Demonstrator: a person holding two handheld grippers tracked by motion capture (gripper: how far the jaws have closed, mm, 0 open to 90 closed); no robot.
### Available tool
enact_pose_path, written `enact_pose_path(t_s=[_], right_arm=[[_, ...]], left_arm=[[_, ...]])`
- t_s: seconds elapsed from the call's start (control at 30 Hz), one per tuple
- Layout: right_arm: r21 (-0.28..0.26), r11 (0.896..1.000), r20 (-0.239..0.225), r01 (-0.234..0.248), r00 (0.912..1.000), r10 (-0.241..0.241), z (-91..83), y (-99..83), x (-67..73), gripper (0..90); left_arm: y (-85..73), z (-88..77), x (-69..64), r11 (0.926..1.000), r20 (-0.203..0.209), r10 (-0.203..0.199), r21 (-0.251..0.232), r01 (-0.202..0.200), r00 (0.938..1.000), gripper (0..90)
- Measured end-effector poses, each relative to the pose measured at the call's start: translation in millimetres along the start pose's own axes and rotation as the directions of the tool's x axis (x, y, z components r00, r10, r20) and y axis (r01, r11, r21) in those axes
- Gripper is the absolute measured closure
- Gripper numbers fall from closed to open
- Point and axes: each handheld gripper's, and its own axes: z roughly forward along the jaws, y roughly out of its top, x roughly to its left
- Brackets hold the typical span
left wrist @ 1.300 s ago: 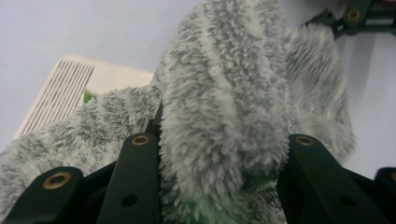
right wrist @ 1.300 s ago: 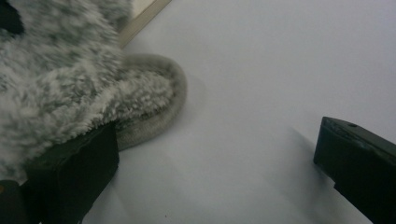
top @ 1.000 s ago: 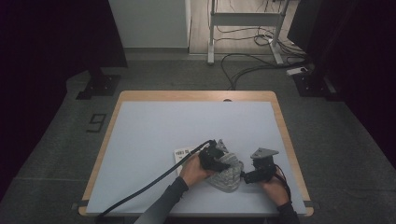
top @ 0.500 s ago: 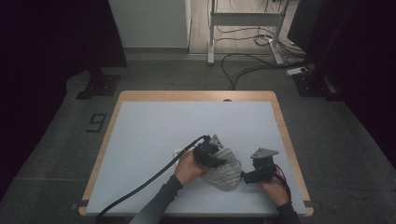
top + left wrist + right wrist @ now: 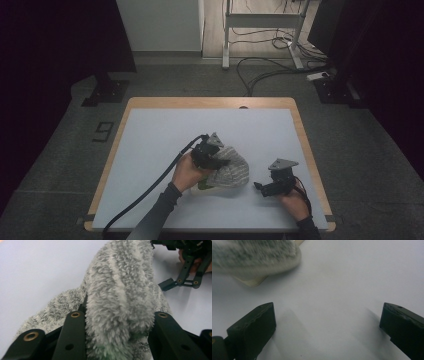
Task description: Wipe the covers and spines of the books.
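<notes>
A fuzzy grey knit cloth (image 5: 233, 172) is bunched at the front middle of the white table top (image 5: 150, 150). My left gripper (image 5: 220, 162) is shut on a thick fold of it. In the left gripper view the fold (image 5: 120, 290) fills the gap between the two black jaws, and a bit of green shows at its lower end. Something green and white (image 5: 202, 186) peeks out under the cloth by the left hand. To the right, my right gripper (image 5: 259, 187) rests low on the table, open, with bare table between its jaws (image 5: 327, 317). The blurred cloth (image 5: 254, 255) lies beyond them.
The table's wooden rim (image 5: 305, 140) frames the white top. A black cable (image 5: 150, 192) trails from the left gripper off the front edge. Beyond the table are loose floor cables (image 5: 260, 65) and a white desk frame (image 5: 260, 20). Dark stands flank the sides.
My left gripper has risen and moved left with the grey cloth in its jaws, pulling the cloth up. The right gripper has stayed where it was.
</notes>
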Motion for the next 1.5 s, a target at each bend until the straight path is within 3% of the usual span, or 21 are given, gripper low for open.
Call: enact_pose_path(t_s=[0.17, 0.4, 0.6, 0.87, 1.17, 1.33, 1.5], right_arm=[[0.0, 1.0, 0.0, 0.0, 1.0, 0.0, -0.1, 0.0, 0.1, 0.1], [-0.002, 1.0, 0.001, 0.002, 1.0, -0.002, 0.0, 0.0, 0.0, 0.1], [-0.001, 1.0, 0.0, 0.002, 1.0, -0.002, 0.0, -0.1, 0.0, 0.1], [0.0, 1.0, 0.001, -0.001, 1.0, 0.001, -0.1, 0.0, 0.2, 0.1], [-0.001, 1.0, 0.0, 0.001, 1.0, -0.001, 0.0, -0.1, 0.0, 0.1], [-0.001, 1.0, 0.0, 0.002, 1.0, -0.002, 0.0, -0.1, 0.1, 0.1], [-0.001, 1.0, 0.0, 0.001, 1.0, -0.001, 0.0, -0.1, 0.0, 0.1]], left_arm=[[-5.8, -19.0, 11.5, 0.9995, -0.031, -0.025, -0.019, 0.024, 0.9992, 61.8], [-18.2, -44.1, 28.0, 0.9976, -0.092, -0.065, -0.029, 0.063, 0.9936, 61.5], [-33.0, -64.7, 43.5, 0.9942, -0.145, -0.105, -0.037, 0.101, 0.9839, 61.2], [-58.8, -89.5, 62.4, 0.9848, -0.196, -0.171, -0.065, 0.161, 0.9657, 61.0], [-94.8, -109.5, 83.5, 0.9639, -0.234, -0.265, -0.092, 0.25, 0.9354, 60.9], [-114.6, -121.8, 98.0, 0.9478, -0.264, -0.318, -0.106, 0.301, 0.9104, 60.5], [-132.0, -131.4, 112.5, 0.9338, -0.276, -0.357, -0.123, 0.336, 0.8922, 60.2]])
